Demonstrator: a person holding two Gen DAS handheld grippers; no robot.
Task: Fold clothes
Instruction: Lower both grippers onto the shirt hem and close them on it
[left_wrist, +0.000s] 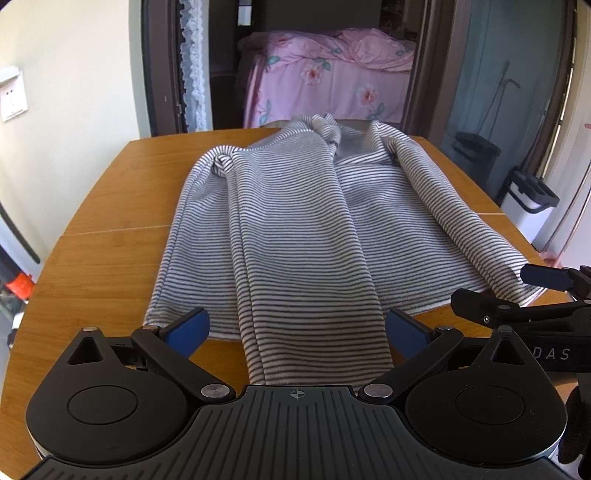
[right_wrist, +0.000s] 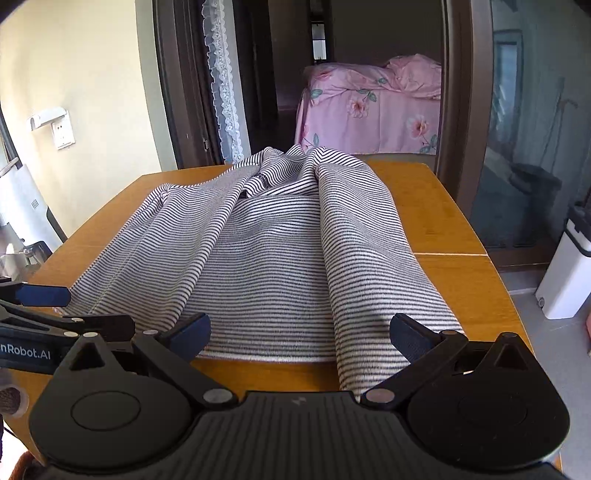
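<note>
Striped top (left_wrist: 288, 206), thin dark-and-white stripes, spread flat on the wooden table (left_wrist: 110, 206) with collar end at the far edge. Both sleeves (left_wrist: 306, 295) folded inward over the body, running lengthwise toward the near hem, ends hanging a bit past it over the near table edge. Kinda rumpled around the neck (right_wrist: 266, 177), fabric bunched up there.

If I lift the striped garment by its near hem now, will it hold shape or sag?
The striped garment will probably sag: its folded-in sides already drape in soft rolls. It looks light, a thin knit lying flat on the table. The loose folds could slip open when lifted, since both hand-held grippers are open.
</note>
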